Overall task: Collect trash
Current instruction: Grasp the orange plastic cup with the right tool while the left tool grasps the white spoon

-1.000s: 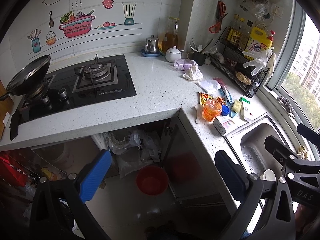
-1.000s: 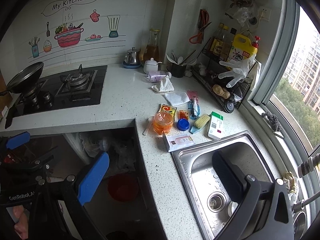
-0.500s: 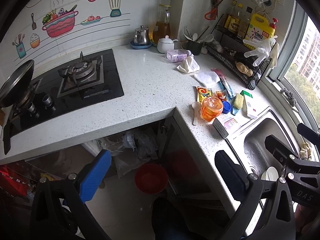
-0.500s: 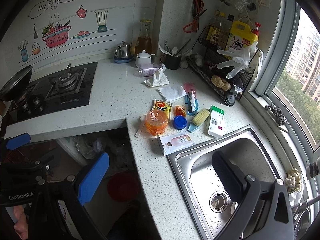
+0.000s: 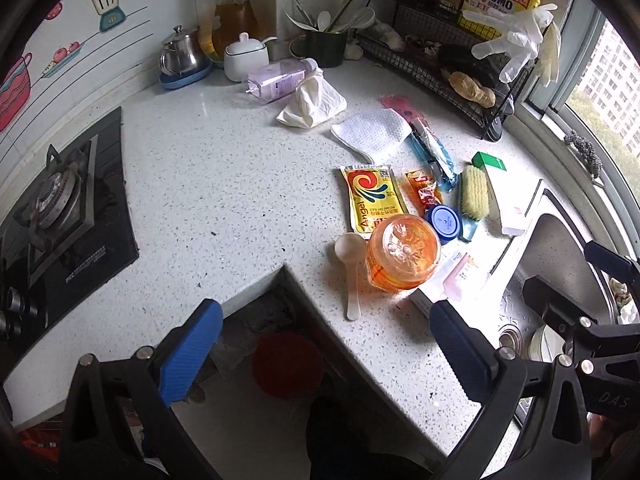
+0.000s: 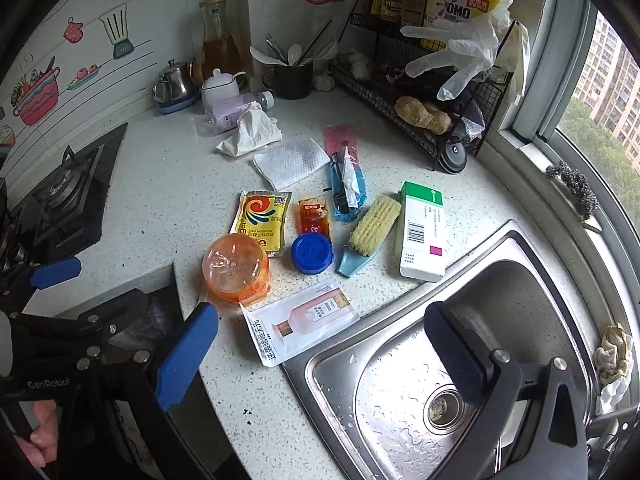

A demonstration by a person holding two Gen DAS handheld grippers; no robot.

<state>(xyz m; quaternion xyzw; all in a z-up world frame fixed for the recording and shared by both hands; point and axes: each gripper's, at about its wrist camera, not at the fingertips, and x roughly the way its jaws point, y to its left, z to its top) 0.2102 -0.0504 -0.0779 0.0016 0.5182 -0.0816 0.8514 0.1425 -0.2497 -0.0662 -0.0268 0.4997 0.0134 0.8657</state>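
Both grippers, left gripper (image 5: 326, 344) and right gripper (image 6: 320, 344), hang spread wide, grasping nothing, above the counter (image 5: 224, 184). Trash clusters around the orange container (image 6: 235, 268): yellow sachet (image 6: 263, 222) behind it, white box (image 6: 306, 322) touching its near side by the sink (image 6: 440, 360).

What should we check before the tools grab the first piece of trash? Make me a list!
1. Left tool open and empty: ok.
2. Right tool open and empty: ok.
3. Trash in view on the counter, such as the crumpled tissue and the yellow packet: ok.
4. Orange container lies apart from the sink, not over its edge: ok.
5. Red bin on the floor below the counter is free to take trash: cannot tell, partly hidden.
6. Either tool already touches trash: not ok, both hover short of it.
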